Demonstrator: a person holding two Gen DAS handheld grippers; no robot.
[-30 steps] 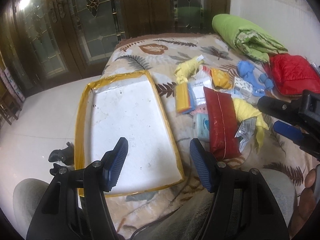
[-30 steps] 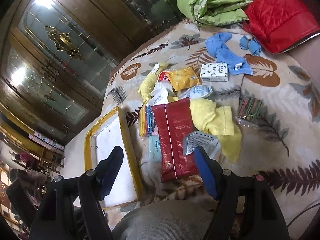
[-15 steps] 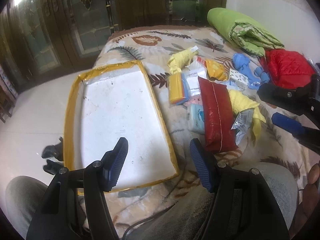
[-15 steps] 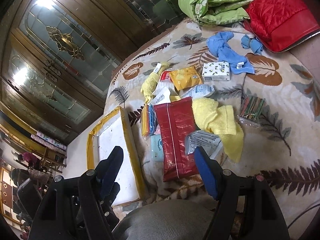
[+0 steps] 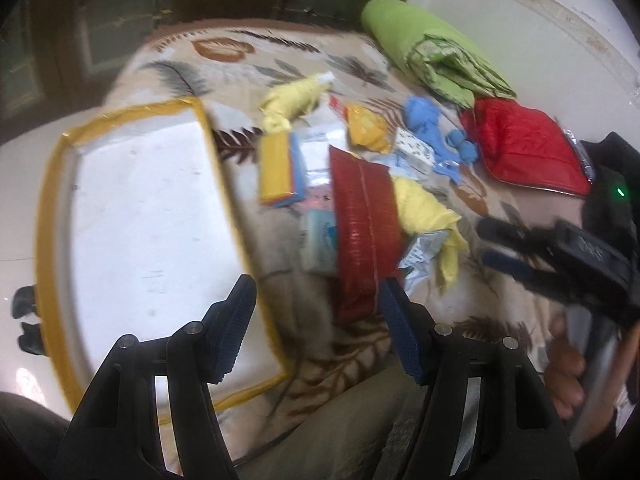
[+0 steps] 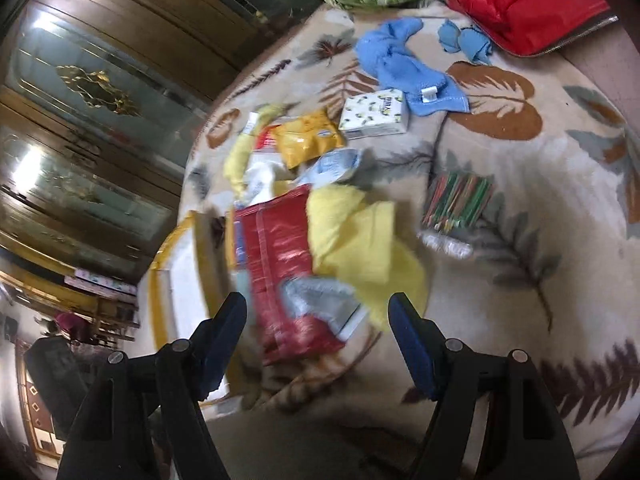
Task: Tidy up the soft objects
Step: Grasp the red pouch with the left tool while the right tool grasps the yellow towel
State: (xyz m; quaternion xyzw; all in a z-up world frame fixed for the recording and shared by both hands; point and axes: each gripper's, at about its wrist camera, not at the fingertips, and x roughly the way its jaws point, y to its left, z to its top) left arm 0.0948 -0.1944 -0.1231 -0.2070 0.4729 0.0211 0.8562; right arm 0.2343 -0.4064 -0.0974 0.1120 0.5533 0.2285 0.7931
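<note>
A pile of soft things lies on a leaf-patterned blanket: a yellow towel (image 6: pixel 360 240), a red foil pouch (image 6: pixel 284 264), a blue towel (image 6: pixel 404 64), a rolled yellow cloth (image 5: pixel 292 100), a yellow snack packet (image 6: pixel 308 140) and a tissue pack (image 6: pixel 376 116). A white tray with a yellow rim (image 5: pixel 52 208) lies left of the pile. My left gripper (image 5: pixel 316 320) is open and empty, above the blanket between the tray and the red pouch (image 5: pixel 364 228). My right gripper (image 6: pixel 316 336) is open and empty, over the near end of the pouch; it also shows in the left wrist view (image 5: pixel 520 248).
A folded green quilt (image 5: pixel 432 48) and a red quilted bag (image 5: pixel 524 144) lie at the far right. A packet of coloured sticks (image 6: pixel 456 204) lies right of the yellow towel. Wooden glass-panelled doors (image 6: pixel 100 92) stand behind. Grey-trousered knees are at the near edge.
Both grippers have moved forward toward the pile, which now looks larger and blurred. The left one swung right, away from the tray. Both stay open; nothing was picked up.
</note>
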